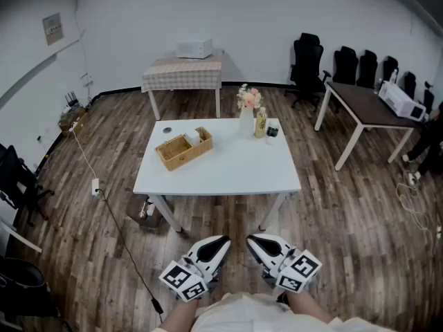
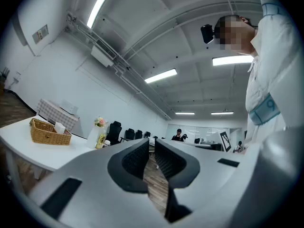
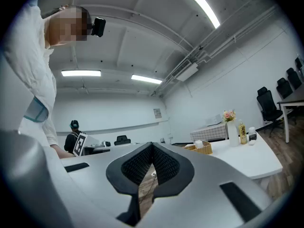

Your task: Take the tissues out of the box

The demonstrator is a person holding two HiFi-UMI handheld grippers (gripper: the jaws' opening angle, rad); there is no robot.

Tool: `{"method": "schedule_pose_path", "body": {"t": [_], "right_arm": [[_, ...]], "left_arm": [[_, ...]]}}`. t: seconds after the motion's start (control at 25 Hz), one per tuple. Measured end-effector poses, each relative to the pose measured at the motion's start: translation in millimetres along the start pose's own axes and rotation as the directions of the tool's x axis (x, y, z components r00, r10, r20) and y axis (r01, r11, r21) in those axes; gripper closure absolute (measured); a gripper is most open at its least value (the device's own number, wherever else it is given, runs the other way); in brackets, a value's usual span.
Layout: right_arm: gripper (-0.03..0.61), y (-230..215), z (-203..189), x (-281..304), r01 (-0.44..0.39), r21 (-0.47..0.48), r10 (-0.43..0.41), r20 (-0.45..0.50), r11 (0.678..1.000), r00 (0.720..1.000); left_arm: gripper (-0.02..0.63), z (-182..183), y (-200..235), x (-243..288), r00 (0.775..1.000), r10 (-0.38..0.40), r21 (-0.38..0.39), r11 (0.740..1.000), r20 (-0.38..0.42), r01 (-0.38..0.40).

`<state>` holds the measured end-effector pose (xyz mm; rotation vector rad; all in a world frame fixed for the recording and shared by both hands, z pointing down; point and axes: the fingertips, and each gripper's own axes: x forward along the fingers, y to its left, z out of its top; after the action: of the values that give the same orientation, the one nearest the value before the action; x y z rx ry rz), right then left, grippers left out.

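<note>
Tissues [image 1: 203,135] poke from the wicker box [image 1: 176,159] on the white surface [image 1: 235,175], at 11 o'clock from both grippers. They are probably light, soft and easily torn, so pinch the raised top fold. The fingers of the left gripper [image 1: 223,243] and right gripper [image 1: 251,242] are closed and empty.

Right gripper [image 3: 151,145], jaws closed on nothing

The jaw tips meet (wood floor shows through the slit below them). To the right, well apart from the gripper, a white table [image 3: 256,159] carries a wicker basket [image 3: 201,148] with something small and white standing in it, and farther along a vase of flowers [image 3: 231,133] just beside a bottle [image 3: 243,134].
</note>
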<state>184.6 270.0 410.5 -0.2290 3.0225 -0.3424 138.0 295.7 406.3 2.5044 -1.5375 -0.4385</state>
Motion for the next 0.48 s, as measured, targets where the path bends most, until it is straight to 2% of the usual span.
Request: {"method": "schedule_pose_path", "body": {"t": [0.48], "right_arm": [[0.548, -1.3, -2.9, 6.8, -0.002, 0.004, 0.002, -0.009, 1.0, 1.0]], "left_arm": [[0.575, -1.2, 4.6, 1.9, 1.0, -0.004, -0.001, 1.0, -0.015, 0.004]]}}
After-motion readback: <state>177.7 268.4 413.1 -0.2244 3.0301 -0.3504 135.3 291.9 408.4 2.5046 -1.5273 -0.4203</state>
